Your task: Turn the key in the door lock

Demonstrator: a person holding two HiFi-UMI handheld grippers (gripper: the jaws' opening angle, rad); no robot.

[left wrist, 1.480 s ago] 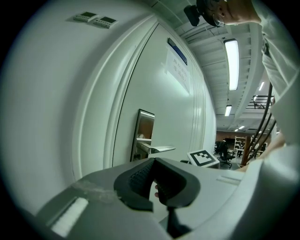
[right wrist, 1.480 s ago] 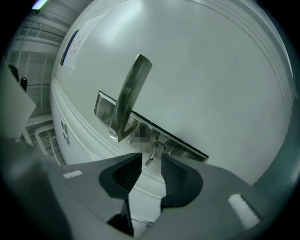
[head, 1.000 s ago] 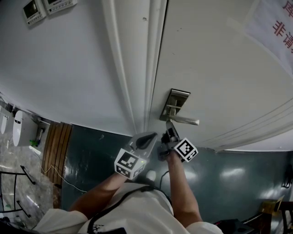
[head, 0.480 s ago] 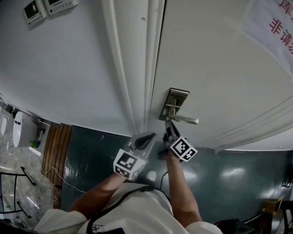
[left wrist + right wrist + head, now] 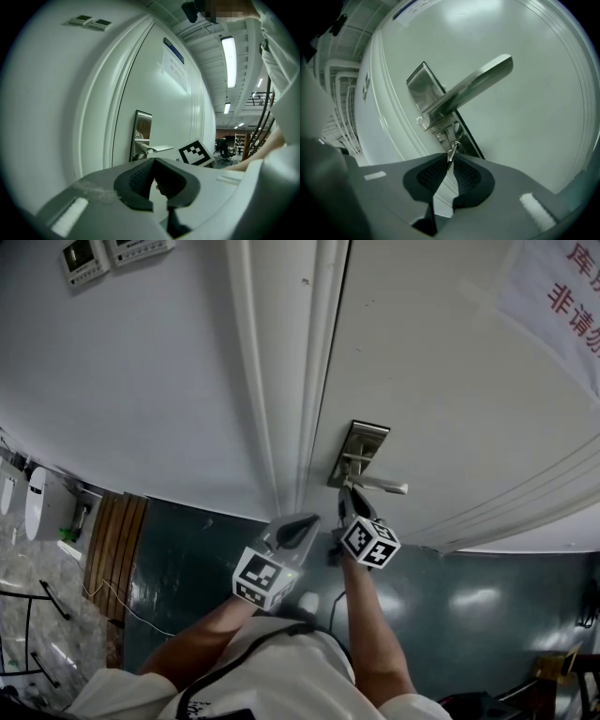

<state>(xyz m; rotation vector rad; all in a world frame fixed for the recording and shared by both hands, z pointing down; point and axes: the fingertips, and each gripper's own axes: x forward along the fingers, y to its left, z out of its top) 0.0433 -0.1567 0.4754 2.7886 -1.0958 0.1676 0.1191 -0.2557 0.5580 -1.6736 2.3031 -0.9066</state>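
A steel lock plate (image 5: 357, 450) with a lever handle (image 5: 380, 487) sits on the white door (image 5: 441, 381). In the right gripper view a small key (image 5: 452, 152) sticks out of the lock below the lever (image 5: 471, 86), on the plate (image 5: 421, 78). My right gripper (image 5: 450, 162) is shut on the key's head; its jaws have just been closing slightly with the key between them. In the head view the right gripper (image 5: 344, 496) reaches up under the lever. My left gripper (image 5: 308, 519) hangs beside it by the door frame, away from the lock, its jaws (image 5: 153, 180) together and empty.
The door frame (image 5: 281, 381) runs up left of the lock. A paper notice with red characters (image 5: 562, 287) hangs on the door's upper right. Two wall panels (image 5: 117, 251) are at top left. Dark green floor (image 5: 469, 587) lies below, with wooden boards (image 5: 112, 540) at left.
The right gripper has rolled about its own axis on the key; its marker cube has turned and shifted slightly left. The left gripper has barely moved.
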